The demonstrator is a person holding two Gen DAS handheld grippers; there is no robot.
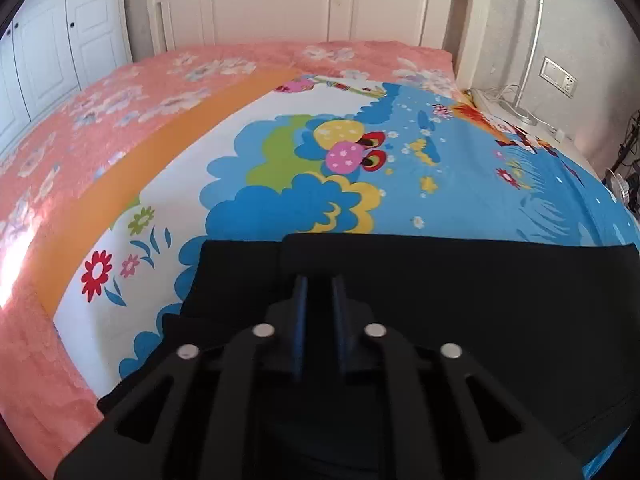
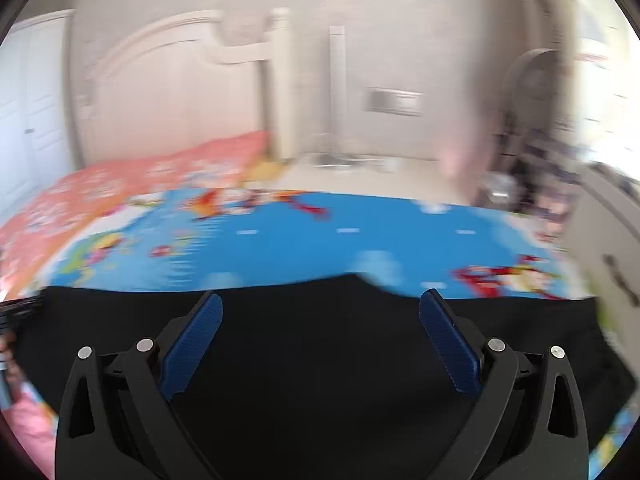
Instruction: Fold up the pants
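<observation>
The black pants (image 1: 460,300) lie flat along the near edge of the bed (image 1: 100,168), with open cartoon-print sheet (image 1: 460,200) beyond them up to the white headboard (image 1: 280,0). The left gripper (image 1: 319,284) is clamped on a raised fold of the pants; the right gripper (image 2: 320,304) hovers above them with fingers (image 2: 192,344) wide apart. A floor lamp (image 1: 530,60) stands at the bedside by the wall.

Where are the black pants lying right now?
The black pants lie flat on the cartoon-print sheet at the near edge of both wrist views, under the left gripper and the open right gripper.
</observation>
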